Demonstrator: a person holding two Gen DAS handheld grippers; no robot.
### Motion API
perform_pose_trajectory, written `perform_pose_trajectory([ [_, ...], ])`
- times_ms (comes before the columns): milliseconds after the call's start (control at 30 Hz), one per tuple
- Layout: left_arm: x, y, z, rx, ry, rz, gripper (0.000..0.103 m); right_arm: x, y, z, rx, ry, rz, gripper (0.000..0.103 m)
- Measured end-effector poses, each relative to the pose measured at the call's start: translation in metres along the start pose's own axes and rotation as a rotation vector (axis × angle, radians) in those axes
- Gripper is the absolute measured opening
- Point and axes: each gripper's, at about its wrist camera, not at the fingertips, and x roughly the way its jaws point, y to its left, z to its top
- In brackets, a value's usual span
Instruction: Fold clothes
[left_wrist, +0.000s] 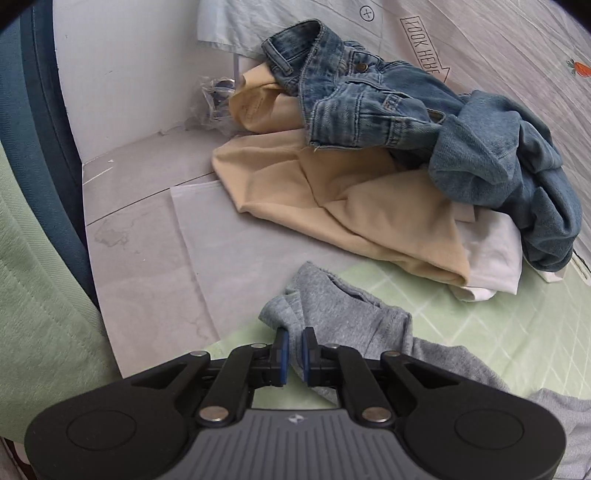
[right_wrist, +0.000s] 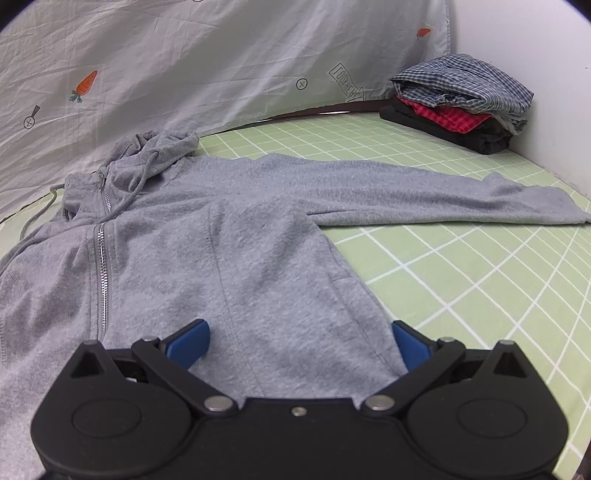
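Left hand-held gripper (left_wrist: 293, 352) is clamped on a bunched sleeve end of the grey hoodie (right_wrist: 229, 236), which lies spread zipper-up on the green checked bed sheet (right_wrist: 461, 277). Right hand-held gripper (right_wrist: 299, 343) sits wide apart over the hem, gripping nothing. My worry: pulling that sleeve across with the hem loose could drag the body crooked. Only the left view shows the unfolded heap, jeans (left_wrist: 424, 122) on a tan garment (left_wrist: 332, 192), at 1 o'clock. Only the right view shows the folded stack (right_wrist: 461, 99) at 1 o'clock.
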Motion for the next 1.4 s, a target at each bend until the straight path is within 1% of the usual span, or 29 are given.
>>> perform_pose_trajectory([
  [67,-0.002,0.004,-0.003,0.008,0.014,0.002,0.01,0.0,0.0,-0.001,0.003,-0.006,-0.004,0.103],
  [133,-0.005,0.005,-0.005,0.026,0.031,-0.001,0.013,0.0,0.0,-0.001,0.004,-0.008,-0.005,0.103],
  [200,-0.008,0.007,-0.004,0.029,0.033,-0.028,0.014,-0.001,0.001,-0.001,0.005,-0.008,-0.006,0.103],
  [233,-0.01,0.008,-0.002,0.028,0.027,-0.043,0.017,-0.001,0.001,-0.002,0.005,-0.008,-0.006,0.103],
  [267,-0.012,0.008,0.0,0.026,0.021,-0.057,0.026,-0.001,0.001,-0.002,0.005,-0.007,-0.006,0.103],
  [300,-0.013,0.009,0.003,0.026,0.014,-0.056,0.034,-0.001,0.001,-0.002,0.005,-0.007,-0.006,0.103],
  [333,-0.013,0.008,0.006,0.031,0.003,-0.053,0.037,-0.001,0.001,-0.002,0.004,-0.007,-0.006,0.103],
  [400,-0.01,0.006,0.01,0.048,0.008,-0.065,0.049,-0.001,0.001,-0.001,0.005,-0.005,-0.007,0.103],
  [433,-0.006,0.005,0.011,0.052,0.023,-0.079,0.052,0.0,0.001,-0.001,0.005,-0.004,-0.006,0.103],
  [467,-0.002,0.004,0.011,0.056,0.047,-0.096,0.057,0.0,0.001,-0.001,0.005,-0.003,-0.006,0.103],
  [500,0.002,0.002,0.01,0.06,0.062,-0.099,0.059,0.0,0.001,-0.001,0.005,-0.003,-0.006,0.103],
  [567,0.011,-0.002,0.007,0.07,0.09,-0.1,0.059,0.0,0.0,-0.001,0.005,-0.001,-0.005,0.103],
  [600,0.012,-0.005,0.006,0.085,0.088,-0.091,0.059,0.0,0.0,-0.001,0.004,0.0,-0.005,0.103],
  [667,0.013,-0.01,0.003,0.116,0.078,-0.07,0.057,0.0,0.0,-0.001,0.004,0.001,-0.003,0.103],
  [733,0.012,-0.01,0.003,0.138,0.072,-0.048,0.029,0.0,0.0,-0.001,0.003,0.001,-0.001,0.103],
  [767,0.012,-0.009,0.003,0.149,0.068,-0.037,0.008,0.0,0.0,-0.001,0.003,0.001,-0.001,0.103],
  [800,0.011,-0.009,0.002,0.159,0.065,-0.025,0.005,0.0,0.0,-0.001,0.003,0.0,-0.001,0.103],
  [900,0.01,-0.007,0.002,0.191,0.055,0.009,0.003,0.0,0.0,-0.002,0.003,-0.003,-0.001,0.103],
  [967,0.006,-0.006,-0.001,0.228,0.034,0.063,0.001,0.0,0.0,-0.002,0.002,-0.004,-0.001,0.103],
  [1033,0.003,-0.002,-0.006,0.28,0.014,0.152,0.0,0.0,0.0,-0.002,0.002,-0.004,0.0,0.103],
  [1067,0.004,0.003,-0.008,0.288,0.019,0.177,0.0,0.0,0.0,-0.002,0.002,-0.005,0.0,0.103],
  [1100,0.005,0.011,-0.009,0.267,0.034,0.185,0.0,0.0,0.0,-0.002,0.001,-0.005,0.0,0.103],
  [1133,0.004,0.021,-0.01,0.221,0.05,0.171,0.0,0.0,0.0,-0.002,0.001,-0.006,0.001,0.103],
  [1167,0.002,0.03,-0.009,0.18,0.054,0.138,0.0,0.0,0.0,-0.002,0.001,-0.006,0.001,0.103],
  [1233,-0.004,0.036,-0.006,0.135,0.054,0.076,0.0,0.0,0.001,-0.002,0.0,-0.008,0.001,0.103],
  [1367,-0.013,0.026,0.004,0.091,0.049,-0.057,0.002,0.0,0.001,-0.002,0.001,-0.01,-0.002,0.103],
  [1400,-0.013,0.023,0.007,0.075,0.053,-0.091,0.004,0.0,0.002,-0.002,0.001,-0.01,-0.002,0.103],
])
